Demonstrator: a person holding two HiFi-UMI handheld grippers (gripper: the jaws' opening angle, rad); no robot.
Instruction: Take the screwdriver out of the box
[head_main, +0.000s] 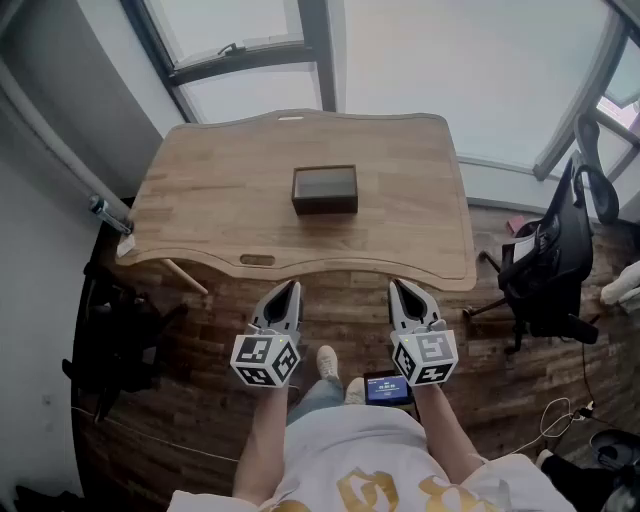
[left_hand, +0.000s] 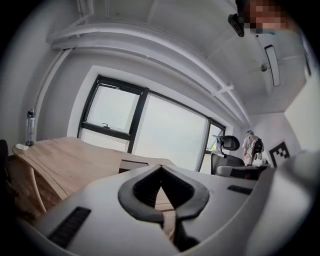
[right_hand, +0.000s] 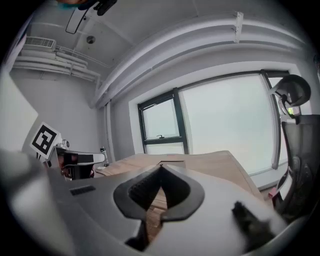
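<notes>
Wooden table holds the dark box at twelve o'clock from my tongs. My left tongs and right tongs are both squeezed closed, holding nothing. I cannot see the screwdriver inside the box.

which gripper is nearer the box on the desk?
Left, slightly. Left gripper is short of the desk edge, just left of the box; right gripper is level with it, farther off to the right.
</notes>
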